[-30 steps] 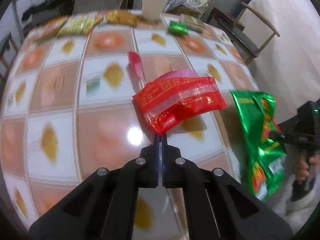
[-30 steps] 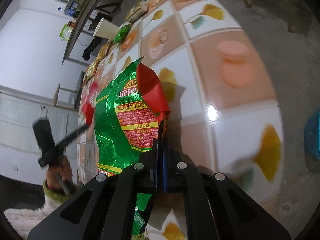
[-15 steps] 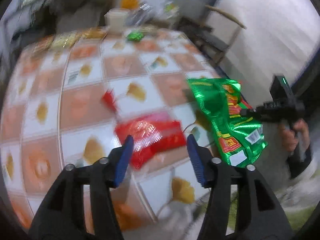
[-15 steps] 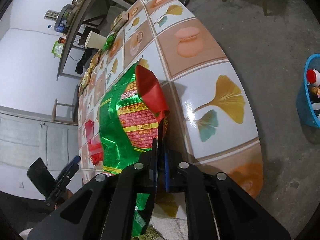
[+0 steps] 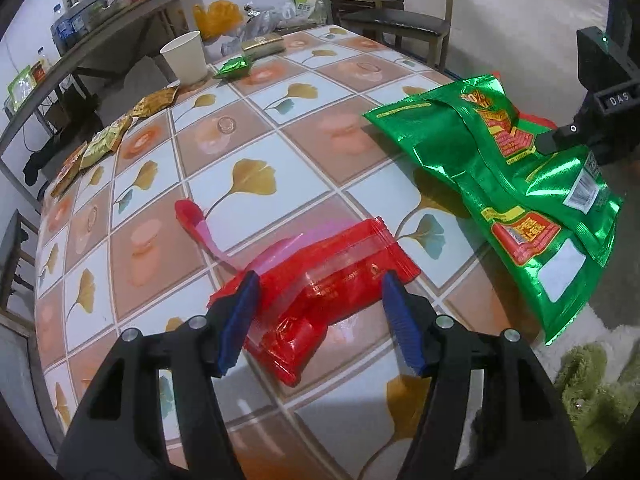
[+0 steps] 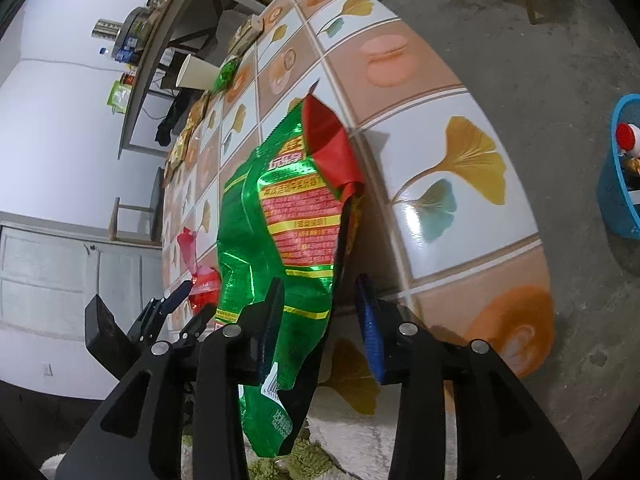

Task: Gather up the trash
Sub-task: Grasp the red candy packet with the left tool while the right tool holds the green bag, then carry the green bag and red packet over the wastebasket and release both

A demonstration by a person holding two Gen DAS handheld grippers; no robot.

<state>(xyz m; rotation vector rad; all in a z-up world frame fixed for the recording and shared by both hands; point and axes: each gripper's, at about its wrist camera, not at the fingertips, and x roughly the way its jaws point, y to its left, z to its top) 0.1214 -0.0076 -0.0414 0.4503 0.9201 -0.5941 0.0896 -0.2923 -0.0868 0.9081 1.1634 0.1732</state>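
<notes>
A red snack wrapper [image 5: 320,280] lies flat on the tiled table [image 5: 248,128] near its front edge, over a pink plastic strip [image 5: 200,224]. My left gripper [image 5: 320,284] straddles it with jaws still opening, and the blue pads do not press it. A big green snack bag [image 6: 280,220] with a red inner flap droops over the table edge. My right gripper [image 6: 320,284] has its jaws opening around the bag's lower part; the bag hangs loose between them, partly covering one finger. The green bag [image 5: 500,184] and right gripper [image 5: 552,142] also show in the left wrist view.
At the far side stand a paper cup [image 5: 186,56], a small green wrapper [image 5: 232,68], a flat box [image 5: 262,44] and several gold wrappers [image 5: 156,100]. A wooden chair [image 5: 400,20] is behind. A blue basket [image 6: 624,184] with trash sits on the floor, right of the table.
Both grippers went from shut to open. The red wrapper left my left gripper's grip and now lies on the table. The green bag sags free between the right jaws. The left view swung right.
</notes>
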